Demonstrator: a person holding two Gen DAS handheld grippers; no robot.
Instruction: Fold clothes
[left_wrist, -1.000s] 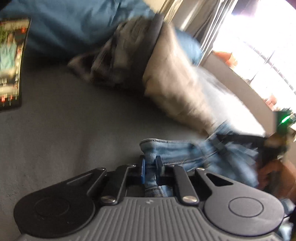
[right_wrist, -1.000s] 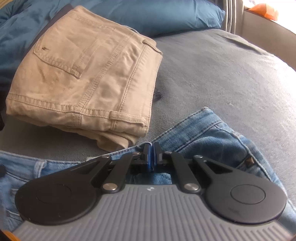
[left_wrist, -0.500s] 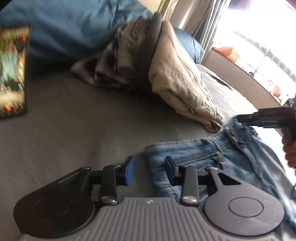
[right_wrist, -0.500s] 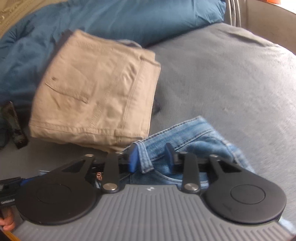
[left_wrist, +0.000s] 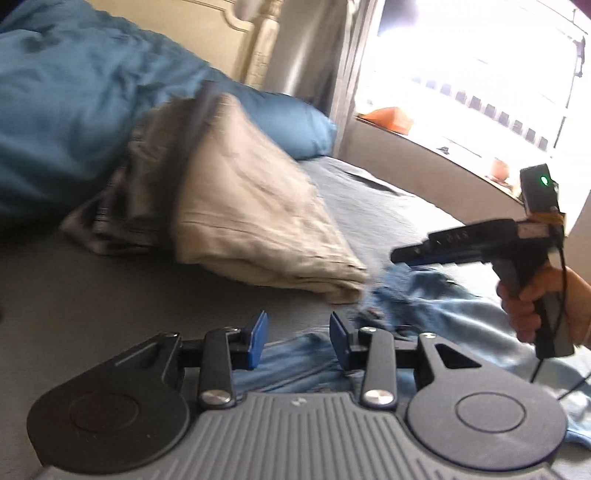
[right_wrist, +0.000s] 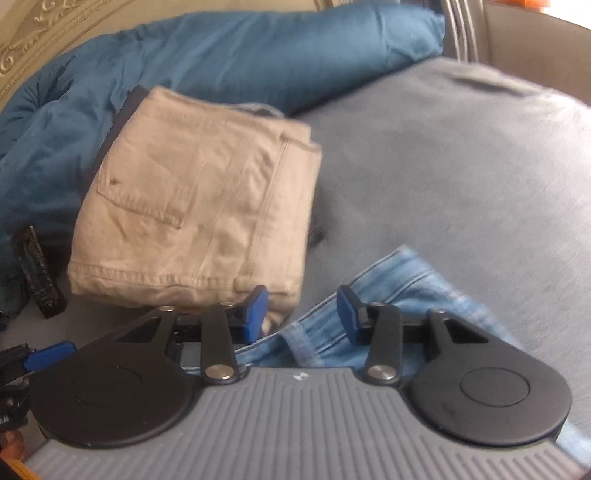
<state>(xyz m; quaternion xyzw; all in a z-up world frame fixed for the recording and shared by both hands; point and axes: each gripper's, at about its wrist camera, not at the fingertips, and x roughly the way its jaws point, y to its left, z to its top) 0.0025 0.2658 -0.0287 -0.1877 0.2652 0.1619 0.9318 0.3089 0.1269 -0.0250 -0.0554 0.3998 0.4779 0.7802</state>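
Light blue jeans lie crumpled on the grey bed. My left gripper hovers open just above their near edge, with denim showing below the gap and neither pad touching it. My right gripper hangs over the waistband of the jeans. Its jaws are closing, with denim under the gap but not pinched. In the left wrist view the right gripper shows side-on above the jeans, held by a hand. A folded beige pair of trousers tops a stack just behind.
A blue duvet and pillow lie against the headboard behind the stack. A dark flat object stands at the left of the stack. The grey sheet stretches to the right. A low wall and a bright window are beyond the bed.
Both grippers were shut on the jeans a second ago. Both have opened, let the denim go and risen a little. The jeans now rest on the bed.
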